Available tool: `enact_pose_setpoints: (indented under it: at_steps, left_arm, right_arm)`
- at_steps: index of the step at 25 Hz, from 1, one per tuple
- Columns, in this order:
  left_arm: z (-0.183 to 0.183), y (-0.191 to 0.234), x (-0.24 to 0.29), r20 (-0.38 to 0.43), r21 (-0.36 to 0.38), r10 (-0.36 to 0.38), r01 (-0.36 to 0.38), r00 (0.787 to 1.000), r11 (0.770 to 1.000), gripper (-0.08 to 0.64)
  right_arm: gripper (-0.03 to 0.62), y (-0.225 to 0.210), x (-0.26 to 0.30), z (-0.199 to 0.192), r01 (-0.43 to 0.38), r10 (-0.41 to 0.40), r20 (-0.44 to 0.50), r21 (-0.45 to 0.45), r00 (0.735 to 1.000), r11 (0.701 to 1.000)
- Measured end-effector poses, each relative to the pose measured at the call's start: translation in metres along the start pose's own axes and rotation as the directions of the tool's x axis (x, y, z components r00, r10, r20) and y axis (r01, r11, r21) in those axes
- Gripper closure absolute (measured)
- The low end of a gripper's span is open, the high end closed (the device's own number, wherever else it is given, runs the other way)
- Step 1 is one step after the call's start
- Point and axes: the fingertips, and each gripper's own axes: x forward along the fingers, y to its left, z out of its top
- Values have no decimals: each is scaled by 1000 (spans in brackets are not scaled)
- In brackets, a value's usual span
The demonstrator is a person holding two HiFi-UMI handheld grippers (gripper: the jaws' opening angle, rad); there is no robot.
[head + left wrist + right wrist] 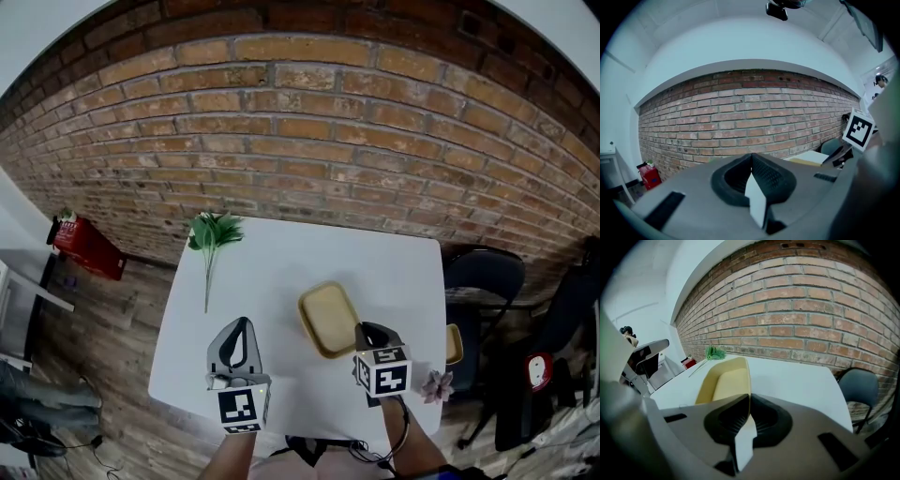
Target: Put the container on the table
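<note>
Left gripper point(242, 325), right gripper point(366, 330): grey, black pads point(769, 176), checkered marker cubes point(382, 371)

A red brick wall point(309, 122) closes off the room. Along its foot stand a white table point(375, 272), a dark chair point(483, 277) and a red fire extinguisher point(84, 246), all on a wood-plank floor point(112, 319).

I've got a white table point(375, 272) here: green leafy sprig point(212, 234) lying near its far-left corner, small pink flower point(436, 385) at the right edge.
</note>
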Motion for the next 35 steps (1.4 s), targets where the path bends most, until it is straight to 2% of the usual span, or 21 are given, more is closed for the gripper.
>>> enact_pose_setpoints:
  at_steps: [35]
  left_arm:
    - [-18, -7, 23, -46, -13, -29, 28, 999, 1000, 549]
  right_arm:
    - [572, -13, 25, -32, 3, 0, -96, 37, 995, 999]
